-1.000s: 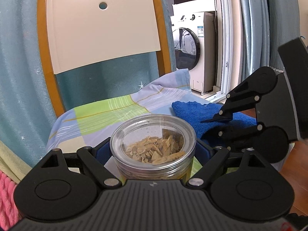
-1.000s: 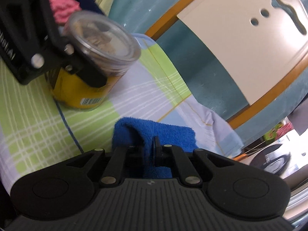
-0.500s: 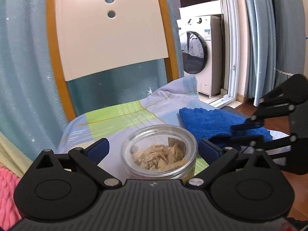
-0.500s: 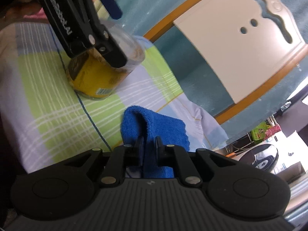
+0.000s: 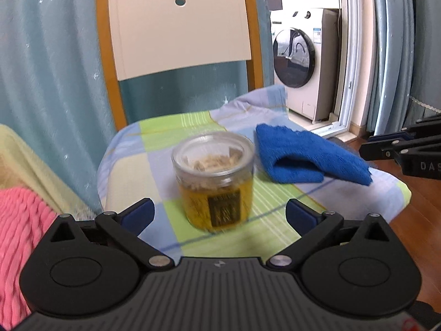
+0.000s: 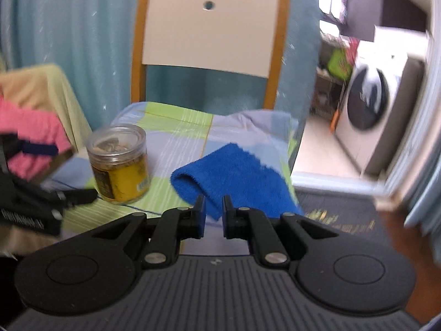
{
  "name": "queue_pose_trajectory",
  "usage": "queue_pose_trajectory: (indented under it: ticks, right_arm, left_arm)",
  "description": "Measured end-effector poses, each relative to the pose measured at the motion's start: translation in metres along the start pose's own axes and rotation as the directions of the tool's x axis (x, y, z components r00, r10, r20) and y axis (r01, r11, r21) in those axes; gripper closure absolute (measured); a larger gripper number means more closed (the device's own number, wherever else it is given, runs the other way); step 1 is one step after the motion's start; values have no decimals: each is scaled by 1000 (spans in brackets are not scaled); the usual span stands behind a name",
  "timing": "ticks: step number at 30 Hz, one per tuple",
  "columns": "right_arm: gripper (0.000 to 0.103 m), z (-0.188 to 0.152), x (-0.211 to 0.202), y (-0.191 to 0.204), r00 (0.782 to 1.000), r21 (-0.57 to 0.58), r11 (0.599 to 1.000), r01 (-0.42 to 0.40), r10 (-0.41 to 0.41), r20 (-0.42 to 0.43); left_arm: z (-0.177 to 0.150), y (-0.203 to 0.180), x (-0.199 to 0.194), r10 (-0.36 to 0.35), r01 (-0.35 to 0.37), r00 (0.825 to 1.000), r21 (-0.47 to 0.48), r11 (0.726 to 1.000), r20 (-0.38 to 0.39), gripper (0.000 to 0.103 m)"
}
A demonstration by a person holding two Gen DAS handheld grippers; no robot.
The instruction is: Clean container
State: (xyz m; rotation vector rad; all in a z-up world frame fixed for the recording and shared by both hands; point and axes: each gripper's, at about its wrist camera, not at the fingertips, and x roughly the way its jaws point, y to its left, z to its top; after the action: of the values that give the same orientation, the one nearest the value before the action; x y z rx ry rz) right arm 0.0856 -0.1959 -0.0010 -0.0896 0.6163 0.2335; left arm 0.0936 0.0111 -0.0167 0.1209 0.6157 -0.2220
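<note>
Checked cloth (image 5: 193, 127) in green, white and lilac covers the chair seat where our clear-lidded jar (image 5: 215, 179) stands upright, yellow-labelled and holding pale flakes, just beside the folded blue towel (image 6: 234, 176). Our left gripper (image 5: 219, 215), clamped on the jar a second ago, now stands wide apart and drawn back. Only the right wrist view shows our right gripper (image 6: 212, 215) narrowly parted, the towel corner between its jaws; whether it pinches, we cannot tell.

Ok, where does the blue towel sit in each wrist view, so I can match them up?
Left wrist: the blue towel lies right of centre on the checked cloth, just right of the jar.
Right wrist: the blue towel lies at centre, just beyond the fingers, right of the jar.
Shared landmark: the chair back with two holes.
</note>
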Motion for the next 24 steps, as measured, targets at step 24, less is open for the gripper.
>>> queue_pose_trajectory:
  ticks: [24]
  right_arm:
    - [96, -5, 4, 4, 987, 83, 996, -25, 38, -157]
  left_arm:
    - [0, -21, -13, 93, -114, 985, -146, 983, -146, 1]
